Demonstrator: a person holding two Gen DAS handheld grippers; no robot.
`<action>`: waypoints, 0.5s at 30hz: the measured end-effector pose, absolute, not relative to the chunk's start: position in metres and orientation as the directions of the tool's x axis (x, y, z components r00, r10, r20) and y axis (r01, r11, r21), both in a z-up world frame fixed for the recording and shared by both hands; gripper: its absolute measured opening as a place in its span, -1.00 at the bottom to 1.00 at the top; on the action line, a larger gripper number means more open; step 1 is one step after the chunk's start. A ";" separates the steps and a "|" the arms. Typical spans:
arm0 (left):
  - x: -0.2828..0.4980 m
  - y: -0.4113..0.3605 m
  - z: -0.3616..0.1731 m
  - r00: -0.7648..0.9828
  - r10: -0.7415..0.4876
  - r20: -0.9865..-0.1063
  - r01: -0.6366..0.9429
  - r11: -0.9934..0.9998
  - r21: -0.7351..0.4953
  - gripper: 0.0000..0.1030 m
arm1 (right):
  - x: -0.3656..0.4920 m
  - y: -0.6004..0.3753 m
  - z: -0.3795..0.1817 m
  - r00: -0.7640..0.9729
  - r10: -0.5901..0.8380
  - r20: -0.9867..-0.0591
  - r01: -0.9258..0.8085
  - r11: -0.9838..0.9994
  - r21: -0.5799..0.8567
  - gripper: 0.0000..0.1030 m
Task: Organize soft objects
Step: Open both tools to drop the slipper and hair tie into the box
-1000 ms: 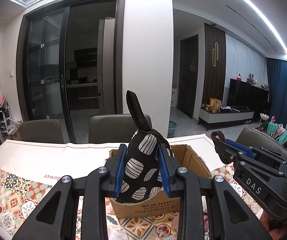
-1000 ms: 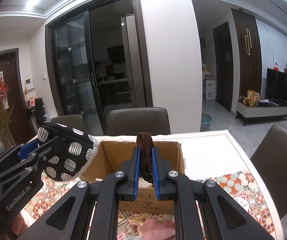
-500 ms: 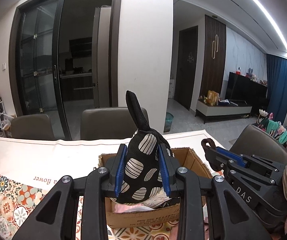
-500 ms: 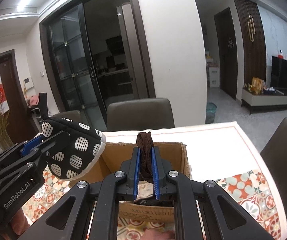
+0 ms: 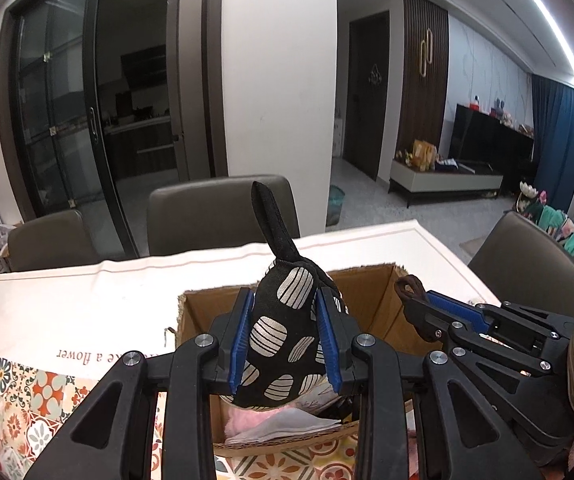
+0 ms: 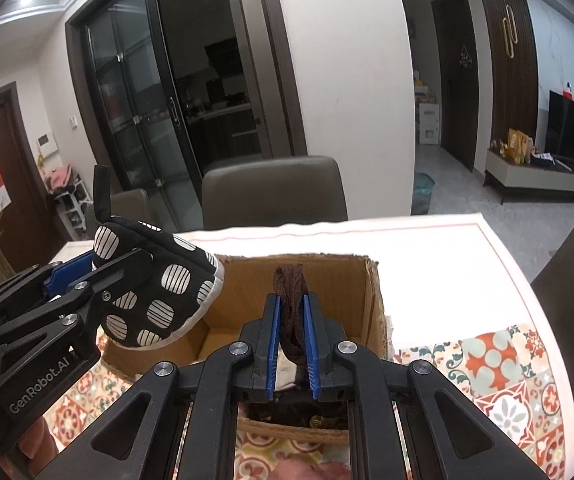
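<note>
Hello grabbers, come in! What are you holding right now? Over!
Left hand-held gripper shut on black oven mitt with white striped spots. Right hand-held gripper shut on brown stocking. Both over open cardboard box. Nothing blocking.

box [image 6: 371,300] top open, room inside far half | L tongs [image 5: 285,340] w/ mitt [image 5: 283,344] over near-left rim | chairs [image 6: 275,192] behind
</note>
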State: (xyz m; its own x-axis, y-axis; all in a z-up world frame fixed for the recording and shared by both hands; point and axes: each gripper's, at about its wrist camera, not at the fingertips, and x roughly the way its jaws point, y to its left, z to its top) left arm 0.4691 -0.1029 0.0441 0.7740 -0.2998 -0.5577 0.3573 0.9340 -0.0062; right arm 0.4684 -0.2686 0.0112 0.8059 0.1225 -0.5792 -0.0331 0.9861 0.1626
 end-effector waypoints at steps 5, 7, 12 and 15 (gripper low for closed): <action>0.476 -0.108 0.034 0.751 -0.290 -0.593 0.362 0.932 0.003 -0.34 | 0.473 -0.272 -0.001 0.786 0.126 -0.605 -0.026 0.985 0.171 -0.73; 0.479 -0.108 0.031 0.739 -0.292 -0.607 0.365 0.931 -0.004 -0.31 | 0.474 -0.273 -0.003 0.779 0.129 -0.614 -0.026 0.984 0.175 -0.72; 0.480 -0.107 0.025 0.730 -0.289 -0.619 0.363 0.932 -0.008 -0.20 | 0.476 -0.274 -0.006 0.767 0.135 -0.627 -0.021 0.982 0.186 -0.43; 0.475 -0.106 0.028 0.739 -0.285 -0.610 0.362 0.932 0.002 0.00 | 0.475 -0.273 -0.005 0.766 0.133 -0.628 -0.023 0.983 0.181 -0.23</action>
